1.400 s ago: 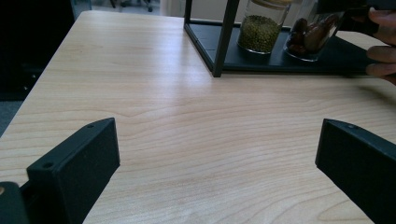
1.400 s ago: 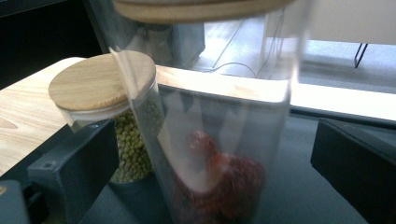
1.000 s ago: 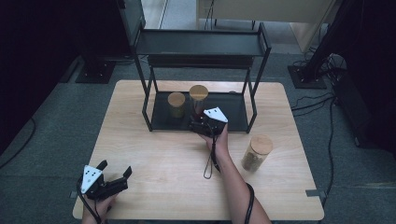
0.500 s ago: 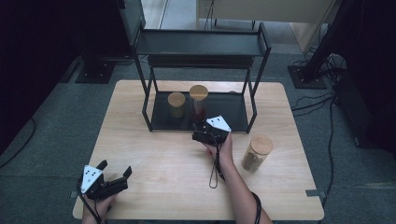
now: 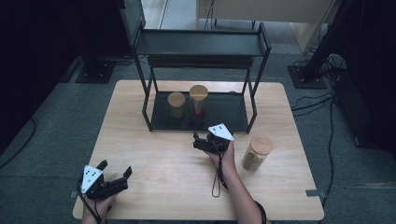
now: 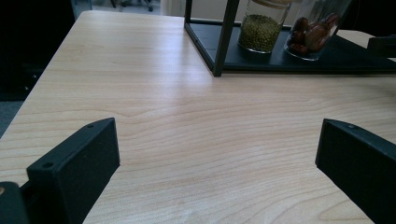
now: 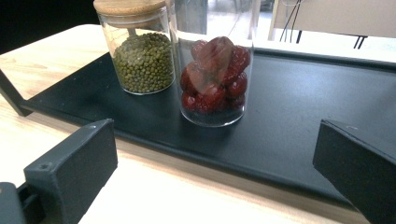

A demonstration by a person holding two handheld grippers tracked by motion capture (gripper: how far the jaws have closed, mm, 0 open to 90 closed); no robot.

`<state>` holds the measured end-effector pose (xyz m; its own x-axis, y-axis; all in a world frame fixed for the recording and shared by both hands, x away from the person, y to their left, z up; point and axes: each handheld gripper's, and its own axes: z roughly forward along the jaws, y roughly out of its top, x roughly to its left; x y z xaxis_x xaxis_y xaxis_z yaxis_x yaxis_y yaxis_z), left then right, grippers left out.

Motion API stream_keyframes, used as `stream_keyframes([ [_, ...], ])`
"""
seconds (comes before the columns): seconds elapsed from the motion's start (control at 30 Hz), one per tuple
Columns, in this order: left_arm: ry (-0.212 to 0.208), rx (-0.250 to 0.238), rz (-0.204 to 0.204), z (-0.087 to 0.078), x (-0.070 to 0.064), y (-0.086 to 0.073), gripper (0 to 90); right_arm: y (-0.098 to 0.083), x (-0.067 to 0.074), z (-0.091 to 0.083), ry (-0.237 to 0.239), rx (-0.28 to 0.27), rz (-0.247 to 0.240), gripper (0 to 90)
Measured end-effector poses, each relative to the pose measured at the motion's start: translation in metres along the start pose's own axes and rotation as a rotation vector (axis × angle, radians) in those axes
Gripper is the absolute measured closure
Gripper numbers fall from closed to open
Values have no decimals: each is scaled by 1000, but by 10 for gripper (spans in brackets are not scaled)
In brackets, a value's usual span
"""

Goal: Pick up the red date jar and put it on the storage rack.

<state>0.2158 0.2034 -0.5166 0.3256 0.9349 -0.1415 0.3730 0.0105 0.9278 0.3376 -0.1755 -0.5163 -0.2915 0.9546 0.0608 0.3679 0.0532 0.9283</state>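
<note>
— Where are the jars kept?

— The red-date jar [image 7: 214, 79] and the mung-bean jar [image 7: 140, 51] are set side by side on the rack's lower shelf [image 5: 229, 112], left of its middle.

— And the tongs?

— The right tongs [image 5: 201, 143] are held spread and empty just before that shelf; the left tongs [image 5: 122, 180], also spread, are rested well away from it, so the way is probably kept free for the grain jar [image 5: 256, 152] right of the rack.
</note>
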Motion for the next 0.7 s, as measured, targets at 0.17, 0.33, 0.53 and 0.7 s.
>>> stream_keyframes([
  [0.17, 0, 0, 2, 0, 0, 0, 0, -3, 2, -9, -1, 8, -25, 0],
  [0.33, 0, 0, 5, 0, 0, 0, 0, -7, 6, -19, 5, 13, -55, 25],
  [0.53, 1, 0, 5, 0, -1, 0, 0, -12, 8, -31, 22, 10, -63, 25],
  [0.7, 2, 1, 7, 0, -1, 0, 0, -16, 10, -41, 31, 8, -76, 25],
])
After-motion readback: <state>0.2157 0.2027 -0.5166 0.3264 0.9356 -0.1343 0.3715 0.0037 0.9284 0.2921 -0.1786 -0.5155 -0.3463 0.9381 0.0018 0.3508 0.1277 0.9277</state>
